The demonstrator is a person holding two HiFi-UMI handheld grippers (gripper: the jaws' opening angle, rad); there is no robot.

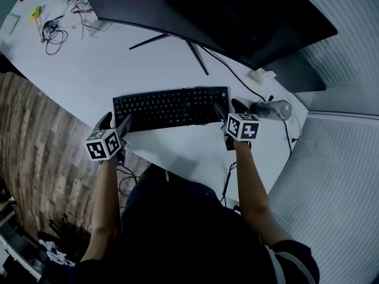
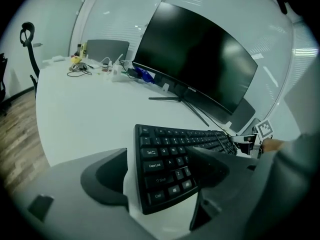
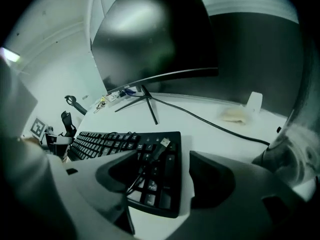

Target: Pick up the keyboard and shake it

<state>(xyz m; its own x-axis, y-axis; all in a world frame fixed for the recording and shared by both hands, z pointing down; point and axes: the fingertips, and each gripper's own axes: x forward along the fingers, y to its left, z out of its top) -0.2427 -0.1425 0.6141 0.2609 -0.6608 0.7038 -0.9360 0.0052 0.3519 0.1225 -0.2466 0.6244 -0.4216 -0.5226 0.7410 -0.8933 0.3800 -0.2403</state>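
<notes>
A black keyboard (image 1: 169,107) lies flat on the white table (image 1: 89,76), in front of the monitor. My left gripper (image 1: 118,126) is open and straddles the keyboard's left end (image 2: 165,156): one jaw stands just off the end and the other hangs over the keys, neither pressing. At the right end, my right gripper (image 1: 226,112) is also open, with one jaw over the number keys (image 3: 152,184) and the other beside the edge. The keyboard's own cable with its USB plug (image 3: 163,144) lies loose across those keys.
A large curved monitor (image 1: 225,13) on a thin-legged stand sits behind the keyboard. A clear bottle (image 1: 273,109) lies right of the right gripper, by a black cable (image 1: 237,78). Small clutter and wires (image 1: 53,28) fill the far left corner. The table's curved near edge borders wooden floor (image 1: 35,141).
</notes>
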